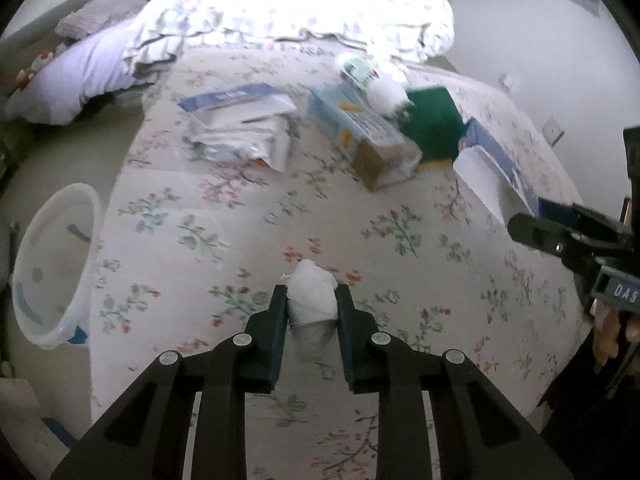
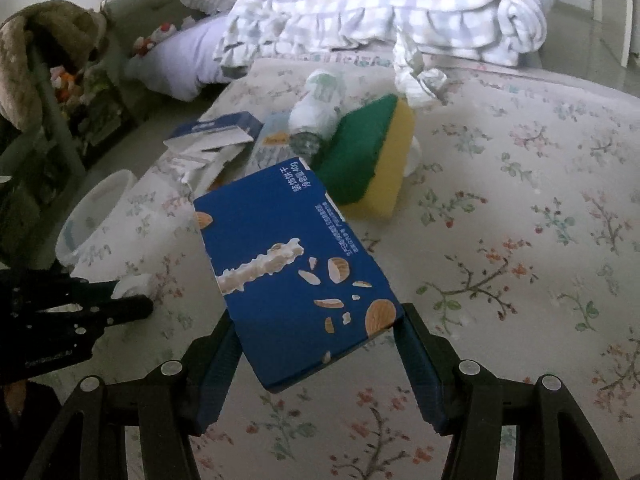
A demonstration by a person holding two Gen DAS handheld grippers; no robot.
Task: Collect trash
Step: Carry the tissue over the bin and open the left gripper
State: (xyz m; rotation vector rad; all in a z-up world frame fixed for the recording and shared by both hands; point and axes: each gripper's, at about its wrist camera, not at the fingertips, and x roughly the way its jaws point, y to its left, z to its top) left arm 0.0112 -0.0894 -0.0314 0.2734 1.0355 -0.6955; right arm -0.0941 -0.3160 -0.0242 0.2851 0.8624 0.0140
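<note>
Left gripper (image 1: pixel 312 298) clamped on crumpled white tissue (image 1: pixel 312 294) over floral bed (image 1: pixel 400 240), right gripper (image 2: pixel 316 332) gripping blue biscuit box (image 2: pixel 296 264), green-and-yellow sponge (image 2: pixel 372 160) beyond, white bin (image 1: pixel 52 264) beside bed.

Matt floral cotton sheet (image 1: pixel 400 208) is lying smooth; the blue cardboard biscuit box (image 2: pixel 296 276) is looking glossy, the crumpled tissue (image 1: pixel 313 294) soft paper.

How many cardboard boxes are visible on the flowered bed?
3, perhaps more hidden in the pile: a dark blue biscuit box held by the right gripper, a light blue box with a brown end mid-bed, and an opened blue-and-white box beside it.
</note>
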